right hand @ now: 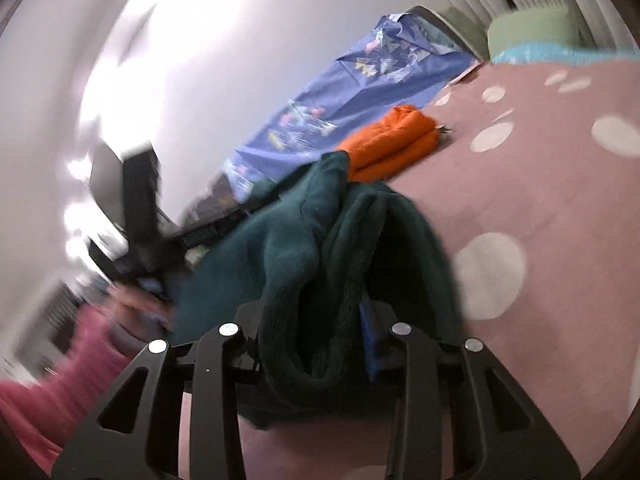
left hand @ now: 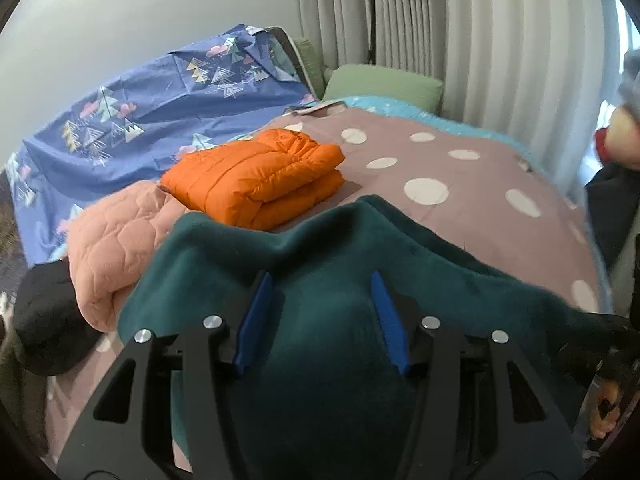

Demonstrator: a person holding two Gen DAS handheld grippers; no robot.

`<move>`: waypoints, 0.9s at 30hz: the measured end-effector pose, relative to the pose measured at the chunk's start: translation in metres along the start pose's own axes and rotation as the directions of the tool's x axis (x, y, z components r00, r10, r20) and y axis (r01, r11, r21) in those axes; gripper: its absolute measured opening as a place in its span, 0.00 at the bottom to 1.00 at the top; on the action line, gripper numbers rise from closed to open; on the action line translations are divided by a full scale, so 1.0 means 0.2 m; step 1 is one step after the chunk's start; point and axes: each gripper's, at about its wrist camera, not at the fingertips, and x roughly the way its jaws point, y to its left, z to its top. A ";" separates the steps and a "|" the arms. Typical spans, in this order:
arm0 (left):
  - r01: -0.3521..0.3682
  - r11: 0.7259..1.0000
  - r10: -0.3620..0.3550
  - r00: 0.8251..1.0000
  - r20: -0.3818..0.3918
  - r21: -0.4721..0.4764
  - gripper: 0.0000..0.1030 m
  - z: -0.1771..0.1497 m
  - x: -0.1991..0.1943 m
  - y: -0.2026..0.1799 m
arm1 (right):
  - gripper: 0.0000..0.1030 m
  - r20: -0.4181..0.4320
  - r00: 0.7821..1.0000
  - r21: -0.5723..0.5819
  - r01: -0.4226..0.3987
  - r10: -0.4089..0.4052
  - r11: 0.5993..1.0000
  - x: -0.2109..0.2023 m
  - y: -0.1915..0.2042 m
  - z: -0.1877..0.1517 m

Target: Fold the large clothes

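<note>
A dark teal fleece garment (left hand: 320, 248) lies heaped on the pink polka-dot bedspread (left hand: 460, 184), right in front of both grippers. My left gripper (left hand: 322, 284) hovers over it, open. Its blue pads (left hand: 256, 316) stand well apart with fleece beneath and between them, not pinched. In the right wrist view the same teal fleece (right hand: 288, 248) drapes in a thick fold over my right gripper (right hand: 316, 320). That fold hides the left finger and leaves only a sliver of the right blue pad (right hand: 370, 344). The fold hangs loose between the jaws, which look open.
A folded orange puffer jacket (left hand: 256, 180) sits on the bed beyond the fleece, and a pink quilted garment (left hand: 116, 248) lies left of it. A blue patterned sheet (left hand: 140, 112) covers the far left, green pillows (left hand: 384, 84) lie by the curtains, and a person's pink sleeve (right hand: 60, 368) is lower left.
</note>
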 end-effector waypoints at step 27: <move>0.090 0.982 -0.068 0.989 0.133 -0.166 0.52 -0.14 -0.07 0.18 | 0.20 -0.317 0.923 0.214 -0.152 0.216 0.965 0.78 -0.19 0.63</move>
